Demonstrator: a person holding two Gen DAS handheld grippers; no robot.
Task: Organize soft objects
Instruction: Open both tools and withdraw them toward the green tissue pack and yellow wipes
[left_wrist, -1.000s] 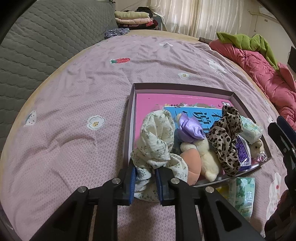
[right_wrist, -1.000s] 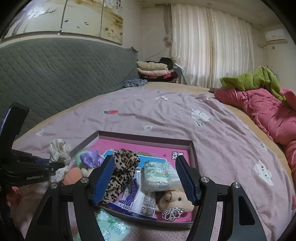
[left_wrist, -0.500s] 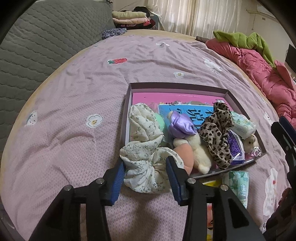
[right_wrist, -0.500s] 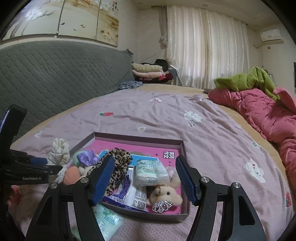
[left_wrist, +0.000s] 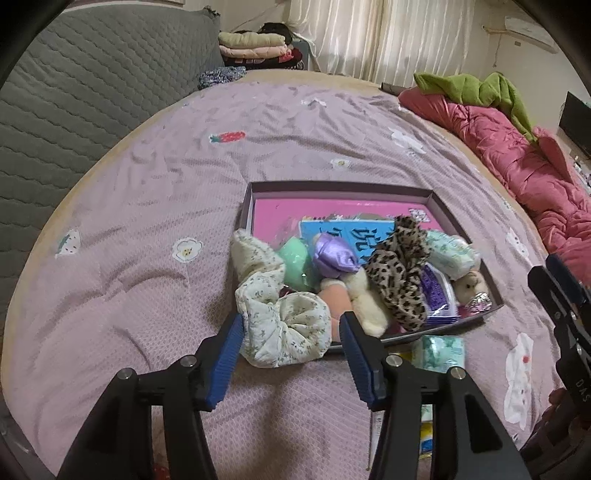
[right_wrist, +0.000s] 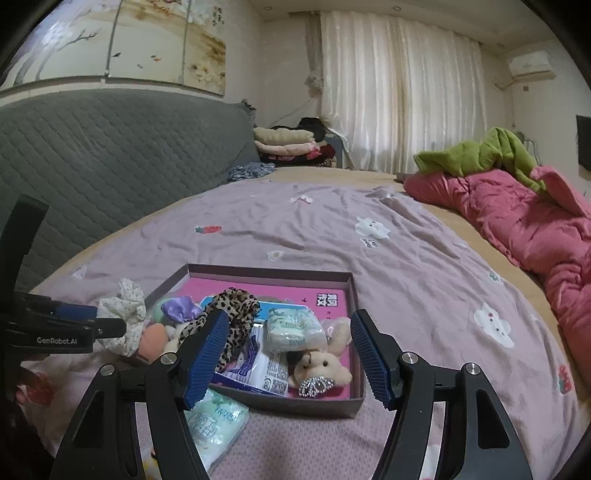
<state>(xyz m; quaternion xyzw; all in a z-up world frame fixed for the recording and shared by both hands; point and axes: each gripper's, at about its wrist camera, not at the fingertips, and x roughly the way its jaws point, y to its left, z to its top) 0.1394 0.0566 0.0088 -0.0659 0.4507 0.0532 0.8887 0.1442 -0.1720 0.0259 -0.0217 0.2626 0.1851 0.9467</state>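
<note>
My left gripper (left_wrist: 291, 343) hangs above the near corner of a shallow box (left_wrist: 334, 186) on a lilac bedspread (left_wrist: 147, 206); its jaws are opening around a floral scrunchie (left_wrist: 284, 328) that slumps over the box's rim at six o'clock, no longer squeezed, likely just let go so it settles with the rest. Inside, crowded toward the four o'clock corner, lie a leopard scrunchie (left_wrist: 400, 273), a purple satin bow (left_wrist: 332, 254), a tissue pack (right_wrist: 293, 328) and a small plush bunny (right_wrist: 325, 363). My right gripper (right_wrist: 288, 358) hovers spread wide and empty over that corner. A green tissue pack (right_wrist: 214, 428) lies outside, at seven o'clock. "GenRobot.AI" is printed on the left gripper's body; the box's Chinese lettering I cannot read.
</note>
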